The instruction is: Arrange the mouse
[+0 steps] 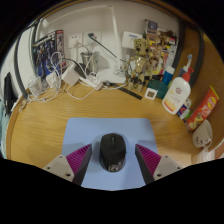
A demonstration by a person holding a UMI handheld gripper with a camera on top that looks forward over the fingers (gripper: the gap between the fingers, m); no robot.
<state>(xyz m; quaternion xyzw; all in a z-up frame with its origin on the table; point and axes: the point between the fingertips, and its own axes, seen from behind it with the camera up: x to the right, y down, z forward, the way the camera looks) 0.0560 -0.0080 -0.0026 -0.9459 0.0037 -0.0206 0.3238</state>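
Observation:
A black computer mouse (111, 152) lies on a light blue mouse mat (110, 132) on the wooden desk. My gripper (111, 160) is open, its two fingers with magenta pads (79, 159) on either side of the mouse. The mouse stands between the fingers and rests on the mat, with a gap at each side.
Beyond the mat, the desk's back holds tangled white cables and a power strip (75, 82). To the right stand a white pump bottle (176, 92), an orange snack packet (203, 106) and a small wooden model (150, 60). A white object (202, 137) lies near the right finger.

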